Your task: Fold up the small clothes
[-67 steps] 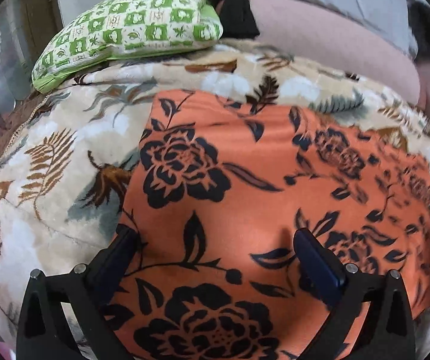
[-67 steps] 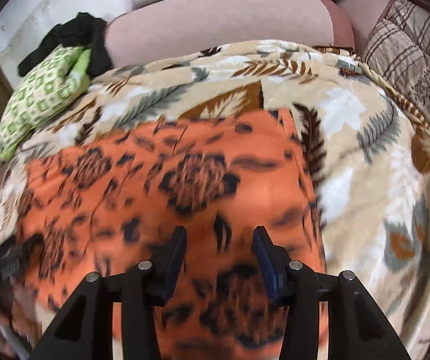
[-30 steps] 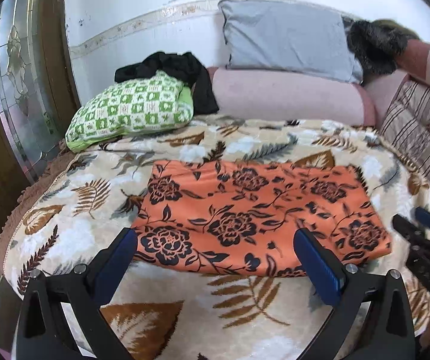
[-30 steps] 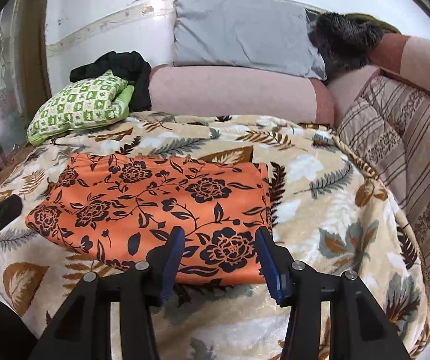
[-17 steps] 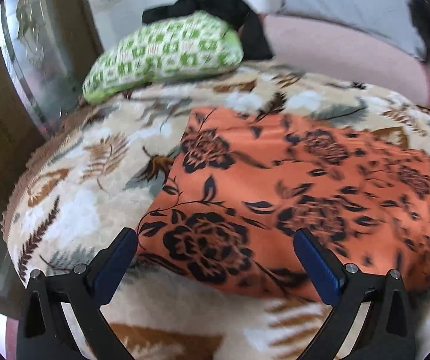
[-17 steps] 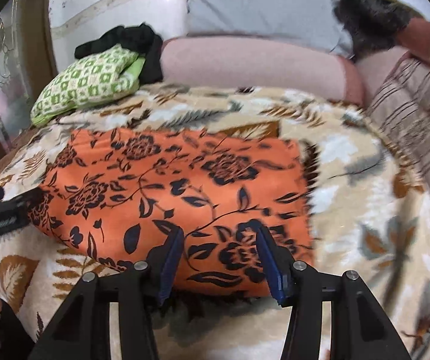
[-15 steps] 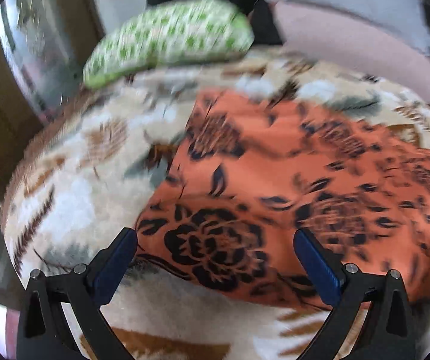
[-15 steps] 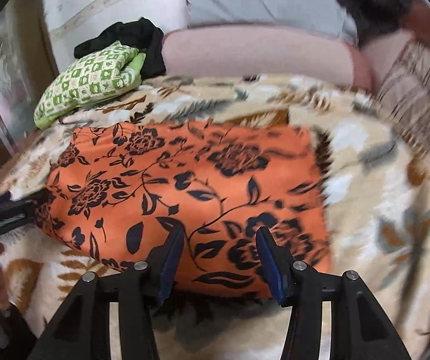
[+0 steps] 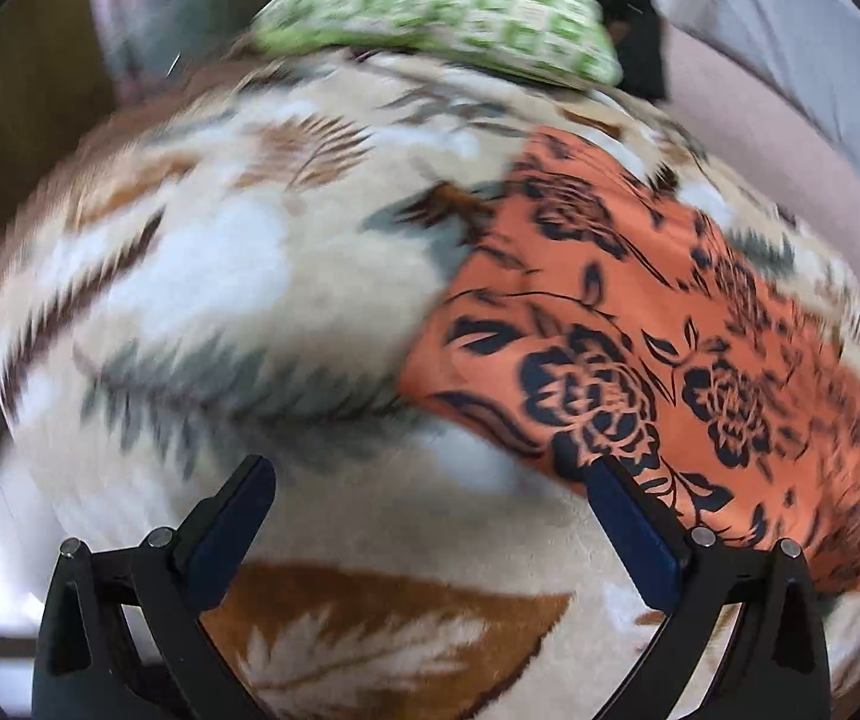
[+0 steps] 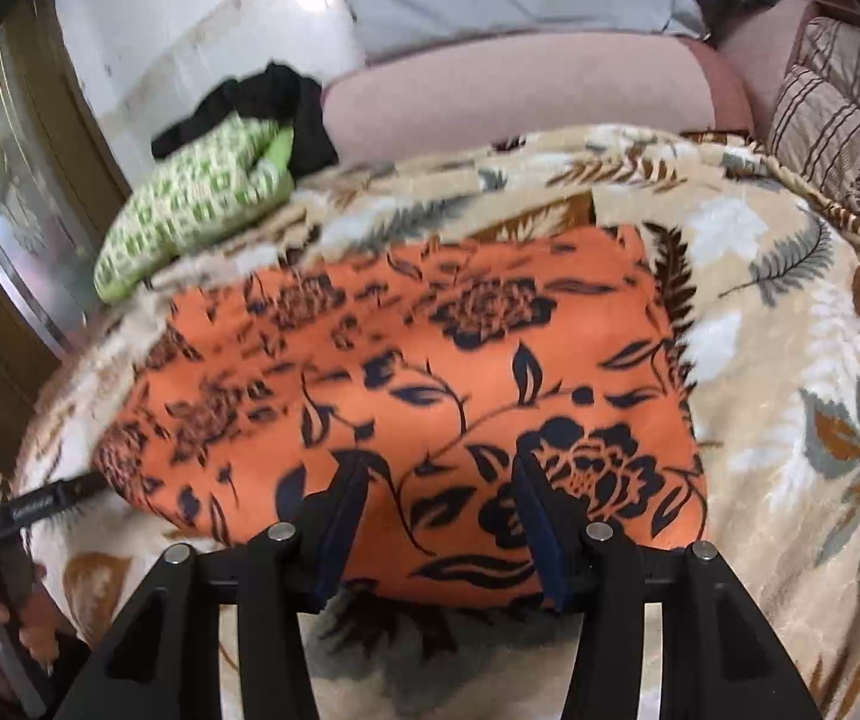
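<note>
1. at the near edge of the orange floral cloth [image 10: 430, 384], the right tool [image 10: 439, 516] hangs with its jaws about half apart. both blue pads lie in line with the cloth's front hem and nothing is pinched between them. whether a pad brushes the fabric, i cannot tell.

2. toward 9 o'clock from there in the right wrist view, the left tool [image 10: 39, 504] reaches in at the cloth's left corner. in its own blurred view the left tool [image 9: 430, 516] stands wide, holding nothing. its right pad lies in line with the cloth's lower left corner, while its left pad is over bare blanket [image 9: 219, 300].

3. the cloth lies flat, already a tidy rectangle, on the leaf-print blanket [image 10: 790, 360] of the bed. a green checked cushion [image 10: 195, 204] sits off at 11 o'clock, with a dark garment [image 10: 273, 102] behind it.

4. risk: the left tool straddles the corner rather than the hem. if it closes there it may catch only a tip of fabric, or plush blanket along with it, and the fold would drag crooked.

5. risk: the cloth looks layered. a shallow bite by the right tool could lift the top layer alone, so the layers beneath slide and bunch.

6. risk: the two tools seem unevenly placed, one at a corner, one further in along the hem. lifting so may skew the edge.
</note>
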`<state>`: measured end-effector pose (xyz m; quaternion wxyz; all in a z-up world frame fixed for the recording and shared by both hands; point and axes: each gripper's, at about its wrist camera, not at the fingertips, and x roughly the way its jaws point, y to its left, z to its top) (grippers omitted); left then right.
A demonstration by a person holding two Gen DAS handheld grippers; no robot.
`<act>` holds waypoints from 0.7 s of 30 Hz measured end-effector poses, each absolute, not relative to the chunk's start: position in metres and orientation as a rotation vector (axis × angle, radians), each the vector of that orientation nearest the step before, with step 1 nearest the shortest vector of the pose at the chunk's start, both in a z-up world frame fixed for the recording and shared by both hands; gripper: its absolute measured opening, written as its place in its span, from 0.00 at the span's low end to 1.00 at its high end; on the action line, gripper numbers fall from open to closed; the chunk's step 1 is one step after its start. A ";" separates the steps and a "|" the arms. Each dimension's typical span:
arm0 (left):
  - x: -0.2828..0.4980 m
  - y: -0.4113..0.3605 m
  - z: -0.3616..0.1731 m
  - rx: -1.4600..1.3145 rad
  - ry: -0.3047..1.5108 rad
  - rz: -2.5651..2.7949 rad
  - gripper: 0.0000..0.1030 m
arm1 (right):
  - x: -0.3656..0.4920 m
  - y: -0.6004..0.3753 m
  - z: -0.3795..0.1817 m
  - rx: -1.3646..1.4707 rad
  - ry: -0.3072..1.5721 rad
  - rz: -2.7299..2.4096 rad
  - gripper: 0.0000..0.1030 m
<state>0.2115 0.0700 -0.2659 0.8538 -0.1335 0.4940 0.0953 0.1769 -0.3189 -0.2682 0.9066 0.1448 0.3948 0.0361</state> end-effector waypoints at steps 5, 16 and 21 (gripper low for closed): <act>0.215 0.077 -0.277 -0.476 1.073 0.143 1.00 | 0.177 -0.312 -0.263 0.316 0.788 0.136 0.52; 0.259 0.053 -0.292 -0.619 1.013 0.093 0.80 | 0.171 -0.313 -0.257 0.342 0.740 0.157 0.50; 0.278 0.043 -0.296 -0.609 0.996 0.130 0.68 | 0.174 -0.317 -0.257 0.343 0.732 0.140 0.50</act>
